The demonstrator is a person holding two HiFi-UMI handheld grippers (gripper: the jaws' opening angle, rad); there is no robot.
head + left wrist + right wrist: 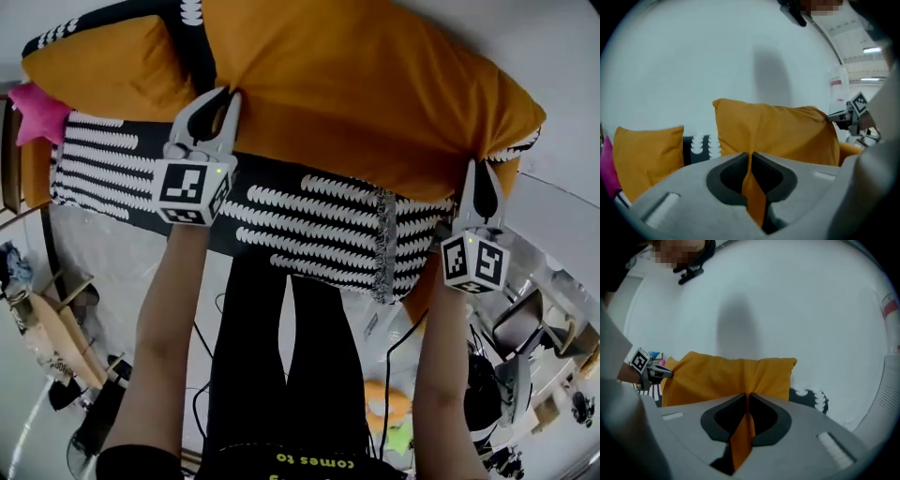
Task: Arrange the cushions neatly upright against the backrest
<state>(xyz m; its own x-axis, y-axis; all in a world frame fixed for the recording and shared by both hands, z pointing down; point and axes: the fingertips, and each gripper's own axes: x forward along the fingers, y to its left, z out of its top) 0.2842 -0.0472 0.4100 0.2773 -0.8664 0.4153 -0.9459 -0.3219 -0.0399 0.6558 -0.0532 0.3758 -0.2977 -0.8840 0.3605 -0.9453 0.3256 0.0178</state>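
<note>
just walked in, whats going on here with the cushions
A person holds a gripper in each hand, and both are pinching the same big orange cushion. The left gripper is shut on a fold of fabric along its near edge. The right gripper is shut on fabric near its right corner. The cushion is over a black-and-white patterned sofa. A second orange cushion and a pink cushion sit off to the left.

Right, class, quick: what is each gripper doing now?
Left gripper: shut on the orange cushion.
Right gripper: shut on the same orange cushion.
</note>
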